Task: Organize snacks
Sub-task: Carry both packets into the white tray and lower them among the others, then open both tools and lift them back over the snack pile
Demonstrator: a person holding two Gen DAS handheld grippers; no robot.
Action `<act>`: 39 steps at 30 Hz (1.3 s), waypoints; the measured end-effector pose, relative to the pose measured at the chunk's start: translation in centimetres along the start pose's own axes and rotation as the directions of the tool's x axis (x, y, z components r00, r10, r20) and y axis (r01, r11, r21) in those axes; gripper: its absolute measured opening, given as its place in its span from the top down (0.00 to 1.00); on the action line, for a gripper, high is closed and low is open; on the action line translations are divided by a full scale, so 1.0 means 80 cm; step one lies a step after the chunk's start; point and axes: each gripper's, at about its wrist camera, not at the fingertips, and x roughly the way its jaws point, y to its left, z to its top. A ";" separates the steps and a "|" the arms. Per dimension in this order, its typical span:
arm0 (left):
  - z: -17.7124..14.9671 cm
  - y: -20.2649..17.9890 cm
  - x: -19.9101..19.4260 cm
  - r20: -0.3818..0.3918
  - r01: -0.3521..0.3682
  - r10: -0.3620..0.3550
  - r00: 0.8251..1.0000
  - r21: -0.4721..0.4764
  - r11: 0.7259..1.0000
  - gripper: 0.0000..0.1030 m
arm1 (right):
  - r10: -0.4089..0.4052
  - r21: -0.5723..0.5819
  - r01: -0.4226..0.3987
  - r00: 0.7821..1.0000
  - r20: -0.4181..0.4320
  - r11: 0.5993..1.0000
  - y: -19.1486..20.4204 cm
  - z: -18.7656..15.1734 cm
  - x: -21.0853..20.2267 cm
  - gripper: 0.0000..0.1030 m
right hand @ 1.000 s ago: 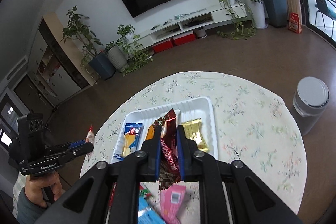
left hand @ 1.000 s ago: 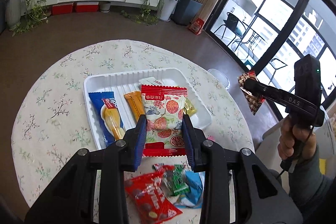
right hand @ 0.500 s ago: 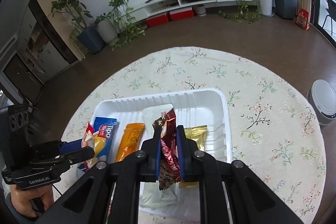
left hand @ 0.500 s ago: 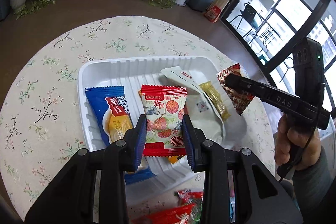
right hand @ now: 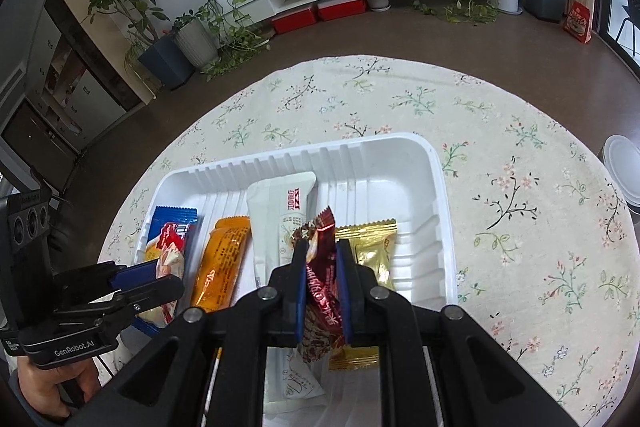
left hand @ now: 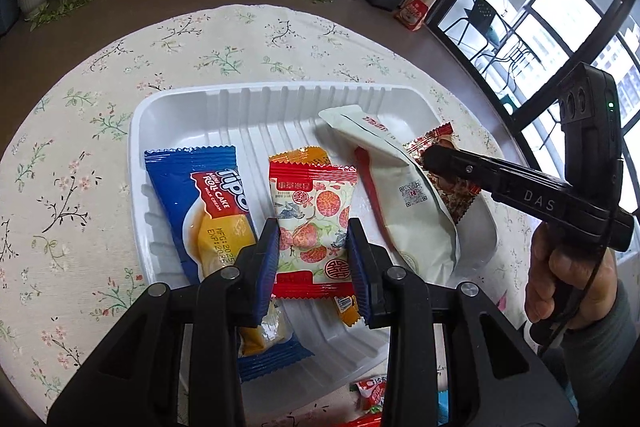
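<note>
A white ribbed tray [left hand: 280, 107] [right hand: 400, 163] lies on the round flowered table. In it lie a blue roll cake pack [left hand: 208, 195] [right hand: 172, 223], an orange pack [right hand: 220, 263], a long white pack [left hand: 392, 187] [right hand: 280, 219] and a gold pack [right hand: 372, 251]. My left gripper [left hand: 314, 259] is shut on a red and white fruit-print packet [left hand: 312, 227], held over the tray between the blue and white packs. My right gripper [right hand: 322, 287] is shut on a dark red packet [right hand: 320, 291] [left hand: 452, 187], held over the tray's right part between the white and gold packs.
Loose snacks [left hand: 372, 391] lie on the cloth just in front of the tray's near edge. A white-lidded bin [right hand: 624, 171] stands on the floor to the right of the table. Potted plants and a TV shelf stand far behind.
Both grippers have moved forward and down over the tray, each with its packet still held. The right gripper's dark red packet now hangs low over the tray's right part.
</note>
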 end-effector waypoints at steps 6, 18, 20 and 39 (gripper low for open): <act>0.000 0.000 0.011 -0.004 -0.001 0.001 1.000 -0.004 1.000 0.70 | -0.010 0.000 0.010 1.000 -0.008 1.000 -0.002 -0.005 0.007 0.85; 0.001 -0.002 0.017 -0.003 -0.021 0.021 1.000 0.003 1.000 0.69 | -0.004 0.001 0.004 1.000 -0.014 1.000 -0.004 -0.010 0.012 0.84; 0.000 -0.005 0.017 -0.002 -0.033 0.033 0.999 0.012 0.999 0.68 | -0.004 -0.001 0.004 1.000 -0.013 1.000 -0.003 -0.010 0.012 0.84; -0.046 -0.014 -0.097 0.170 -0.079 0.081 0.982 -0.023 0.997 0.17 | 0.016 0.033 -0.019 0.995 0.094 0.999 -0.017 -0.034 -0.082 0.39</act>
